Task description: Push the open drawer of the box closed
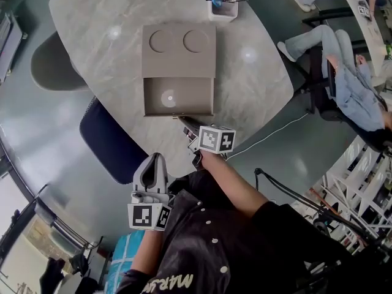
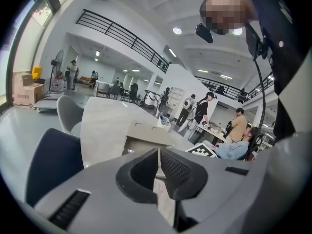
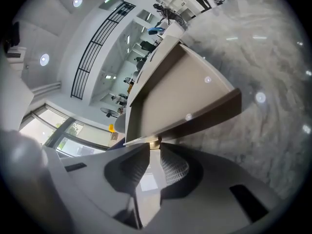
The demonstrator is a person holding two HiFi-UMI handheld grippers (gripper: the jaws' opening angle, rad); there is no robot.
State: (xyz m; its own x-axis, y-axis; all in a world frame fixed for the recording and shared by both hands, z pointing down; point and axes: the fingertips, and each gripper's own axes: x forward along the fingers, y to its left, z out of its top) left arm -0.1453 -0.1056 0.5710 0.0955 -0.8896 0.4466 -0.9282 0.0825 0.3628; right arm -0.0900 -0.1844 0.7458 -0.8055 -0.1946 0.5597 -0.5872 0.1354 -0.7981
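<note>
A taupe box (image 1: 179, 49) with two round recesses on top stands on the marble table (image 1: 98, 29). Its drawer (image 1: 177, 97) is pulled out toward me and looks empty. My right gripper (image 1: 184, 122) is shut, its tips against the drawer's front edge by a small brass knob (image 3: 155, 141). In the right gripper view the right gripper (image 3: 156, 147) meets the drawer front (image 3: 195, 121) from below. My left gripper (image 1: 155, 158) is shut and held off the table, near my body. The left gripper (image 2: 157, 153) points over the table toward the box (image 2: 146, 133).
A white container (image 1: 223, 3) with blue scissors stands behind the box. A dark blue chair (image 1: 109, 141) sits at the table's near left edge and a grey chair (image 1: 54, 63) farther left. A seated person (image 1: 352, 84) is at the right; a cable (image 1: 272, 135) lies on the floor.
</note>
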